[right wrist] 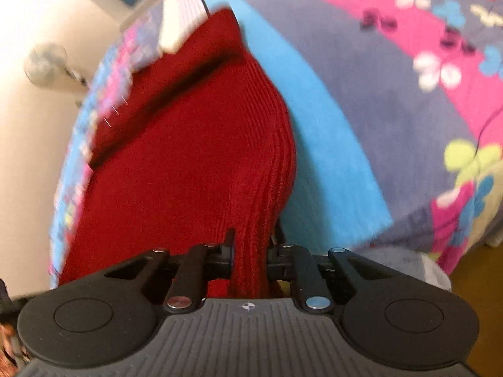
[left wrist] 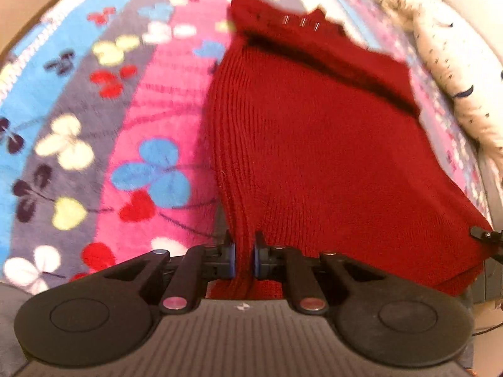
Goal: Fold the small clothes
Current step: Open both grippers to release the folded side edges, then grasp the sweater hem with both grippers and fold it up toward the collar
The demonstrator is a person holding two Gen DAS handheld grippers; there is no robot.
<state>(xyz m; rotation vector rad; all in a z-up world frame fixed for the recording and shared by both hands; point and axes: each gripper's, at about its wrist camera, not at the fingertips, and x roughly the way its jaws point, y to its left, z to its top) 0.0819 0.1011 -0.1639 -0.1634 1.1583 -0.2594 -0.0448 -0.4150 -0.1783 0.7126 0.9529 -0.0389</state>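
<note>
A small dark red knitted sweater (left wrist: 308,144) is stretched out over a colourful butterfly-print blanket (left wrist: 94,132). My left gripper (left wrist: 244,251) is shut on one corner of its ribbed edge. The tip of the other gripper (left wrist: 485,235) shows at the sweater's right corner. In the right wrist view my right gripper (right wrist: 250,248) is shut on the sweater (right wrist: 188,163) at another ribbed corner. The cloth hangs taut between both grippers. The far part of the sweater has a fold across it with three small buttons (left wrist: 301,22).
The blanket (right wrist: 393,100) covers a bed. A white speckled pillow (left wrist: 452,72) lies at the right in the left wrist view. A white folded item (right wrist: 180,15) lies beyond the sweater in the right wrist view, with a cream wall (right wrist: 31,125) at left.
</note>
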